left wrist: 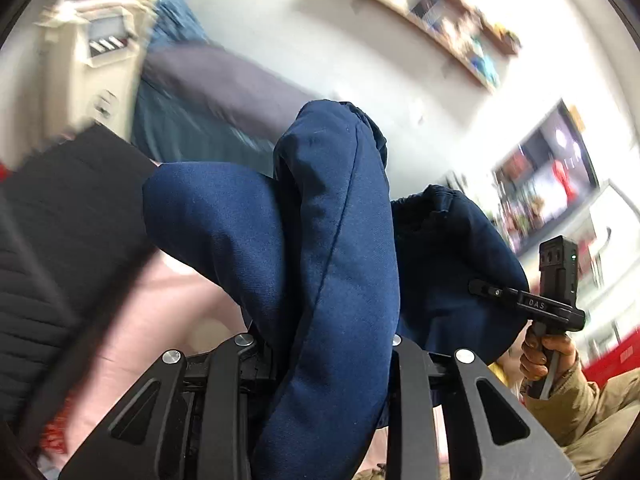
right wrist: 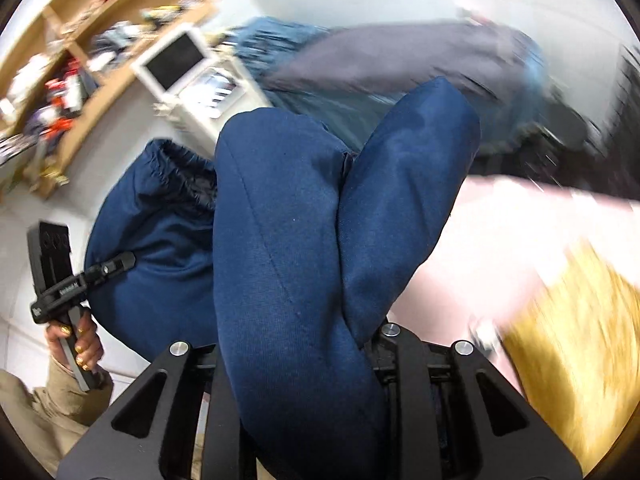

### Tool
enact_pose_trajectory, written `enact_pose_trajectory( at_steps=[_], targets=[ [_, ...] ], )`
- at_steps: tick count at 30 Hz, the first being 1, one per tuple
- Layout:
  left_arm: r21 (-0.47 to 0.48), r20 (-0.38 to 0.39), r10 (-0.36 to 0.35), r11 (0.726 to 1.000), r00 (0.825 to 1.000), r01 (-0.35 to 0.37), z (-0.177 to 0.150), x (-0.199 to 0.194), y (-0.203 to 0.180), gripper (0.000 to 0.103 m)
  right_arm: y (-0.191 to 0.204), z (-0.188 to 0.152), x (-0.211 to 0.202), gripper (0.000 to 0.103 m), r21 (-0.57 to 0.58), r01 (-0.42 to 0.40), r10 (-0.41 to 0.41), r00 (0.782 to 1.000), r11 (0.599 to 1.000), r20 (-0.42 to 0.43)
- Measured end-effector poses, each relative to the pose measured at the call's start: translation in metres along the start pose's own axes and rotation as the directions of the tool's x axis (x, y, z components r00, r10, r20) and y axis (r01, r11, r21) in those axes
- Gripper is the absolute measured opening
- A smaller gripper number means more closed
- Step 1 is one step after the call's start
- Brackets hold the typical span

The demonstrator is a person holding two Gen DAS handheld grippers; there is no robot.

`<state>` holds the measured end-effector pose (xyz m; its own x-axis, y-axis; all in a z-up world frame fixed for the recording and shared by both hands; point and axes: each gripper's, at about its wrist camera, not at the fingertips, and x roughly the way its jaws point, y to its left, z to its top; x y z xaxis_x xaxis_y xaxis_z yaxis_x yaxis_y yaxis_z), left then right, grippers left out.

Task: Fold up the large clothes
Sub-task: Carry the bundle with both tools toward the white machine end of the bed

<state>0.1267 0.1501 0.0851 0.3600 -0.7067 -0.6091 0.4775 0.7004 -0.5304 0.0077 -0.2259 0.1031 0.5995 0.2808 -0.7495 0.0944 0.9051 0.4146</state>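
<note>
Dark blue trousers (left wrist: 332, 240) hang bunched in the air between both grippers. In the left wrist view the cloth fills the space between my left gripper's arms and hides its fingertips; the left gripper (left wrist: 320, 360) is shut on the trousers. The right gripper (left wrist: 486, 290) shows at the right, its fingers pressed into the fabric near the gathered waistband. In the right wrist view the trousers (right wrist: 304, 248) drape over the right gripper (right wrist: 304, 360), which is shut on them. The left gripper (right wrist: 122, 262) shows at the left, gripping the cloth.
A pink bed sheet (left wrist: 160, 320) lies below. A grey and teal garment pile (right wrist: 400, 64) lies beyond. A white appliance (right wrist: 188, 68) and wooden shelves (right wrist: 80, 40) stand by the wall. A yellow cloth (right wrist: 580, 360) is at right. A screen (left wrist: 548, 172) glows at right.
</note>
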Motion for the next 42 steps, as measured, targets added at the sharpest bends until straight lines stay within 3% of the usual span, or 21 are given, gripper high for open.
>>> enact_pose_trajectory(
  at_steps=[1,4,7,8,10,11,12,14,16,19,21,22,23,24,26,27,29,34,36,37,42],
  targets=[
    [-0.017,0.048,0.024,1.0,0.999,-0.024,0.006,-0.022,0.009,0.025,0.013,0.016,0.006,0.024,-0.024,-0.039,0.039,0.999,0.999,0.007],
    [-0.084,0.205,0.132,0.99,0.97,-0.117,0.017,-0.101,0.042,0.025,0.062,0.068,0.036,0.024,-0.106,-0.178,0.18,0.984,0.978,0.007],
    [-0.178,0.32,0.265,0.96,0.909,-0.217,0.013,-0.172,0.079,0.025,0.115,0.117,0.086,0.024,-0.178,-0.306,0.308,0.951,0.935,-0.022],
    [-0.216,0.346,0.328,0.94,0.879,-0.265,0.008,-0.194,0.092,0.025,0.132,0.134,0.111,0.024,-0.169,-0.362,0.358,0.932,0.917,-0.053],
    [-0.291,0.352,0.446,0.888,0.823,-0.356,0.0,-0.22,0.117,0.025,0.16,0.162,0.161,0.024,-0.134,-0.421,0.411,0.906,0.897,-0.095],
    [-0.355,0.331,0.516,0.844,0.79,-0.402,-0.009,-0.232,0.137,0.025,0.17,0.172,0.186,0.024,-0.099,-0.447,0.435,0.892,0.889,-0.122],
    [-0.409,0.32,0.543,0.819,0.777,-0.403,-0.018,-0.242,0.153,0.025,0.183,0.183,0.217,0.024,-0.07,-0.479,0.464,0.871,0.875,-0.164],
    [-0.506,0.298,0.566,0.776,0.769,-0.375,-0.035,-0.249,0.184,0.026,0.203,0.197,0.257,0.024,-0.082,-0.468,0.447,0.874,0.88,-0.189],
    [-0.58,0.239,0.603,0.717,0.761,-0.386,-0.055,-0.245,0.217,0.028,0.235,0.202,0.314,0.025,-0.134,-0.457,0.415,0.873,0.879,-0.257],
    [-0.648,0.056,0.716,0.557,0.696,-0.52,-0.085,-0.215,0.263,0.035,0.252,0.194,0.379,0.034,-0.115,-0.357,0.311,0.903,0.927,-0.295],
    [-0.731,0.061,0.715,0.507,0.697,-0.456,-0.108,-0.214,0.288,0.058,0.243,0.192,0.417,0.048,-0.071,-0.245,0.214,0.93,0.967,-0.301],
    [-0.768,0.065,0.705,0.487,0.706,-0.416,-0.115,-0.215,0.297,0.062,0.233,0.189,0.434,0.054,-0.017,-0.204,0.19,0.936,0.979,-0.297],
    [-0.799,0.081,0.688,0.477,0.721,-0.366,-0.126,-0.215,0.308,0.066,0.225,0.189,0.447,0.071,0.018,-0.179,0.176,0.94,0.984,-0.293],
    [-0.812,0.087,0.686,0.469,0.723,-0.348,-0.133,-0.214,0.313,0.071,0.217,0.186,0.456,0.079,0.038,-0.149,0.154,0.943,0.988,-0.294],
    [-0.808,0.053,0.708,0.445,0.704,-0.387,-0.136,-0.208,0.316,0.08,0.204,0.182,0.472,0.085,0.051,-0.136,0.145,0.943,0.989,-0.298],
    [-0.794,0.036,0.727,0.438,0.686,-0.422,-0.137,-0.205,0.314,0.09,0.201,0.179,0.473,0.09,0.031,-0.126,0.129,0.948,0.992,-0.292],
    [-0.785,-0.002,0.769,0.395,0.64,-0.477,-0.132,-0.202,0.318,0.098,0.192,0.171,0.465,0.096,-0.014,-0.095,0.087,0.958,0.995,-0.271],
    [-0.805,-0.021,0.754,0.377,0.657,-0.459,-0.128,-0.201,0.332,0.098,0.193,0.181,0.453,0.096,-0.039,-0.075,0.064,0.97,0.996,-0.233],
    [-0.792,-0.044,0.761,0.368,0.647,-0.487,-0.125,-0.203,0.328,0.098,0.195,0.185,0.436,0.096,-0.068,-0.059,0.046,0.982,0.996,-0.184],
    [-0.778,-0.059,0.772,0.361,0.633,-0.514,-0.12,-0.204,0.325,0.098,0.197,0.189,0.43,0.096,-0.082,-0.054,0.04,0.986,0.995,-0.163],
    [-0.676,-0.066,0.894,0.287,0.443,-0.679,-0.091,-0.221,0.283,0.097,0.215,0.196,0.388,0.097,-0.138,-0.038,0.034,0.999,0.99,-0.033]
  ],
)
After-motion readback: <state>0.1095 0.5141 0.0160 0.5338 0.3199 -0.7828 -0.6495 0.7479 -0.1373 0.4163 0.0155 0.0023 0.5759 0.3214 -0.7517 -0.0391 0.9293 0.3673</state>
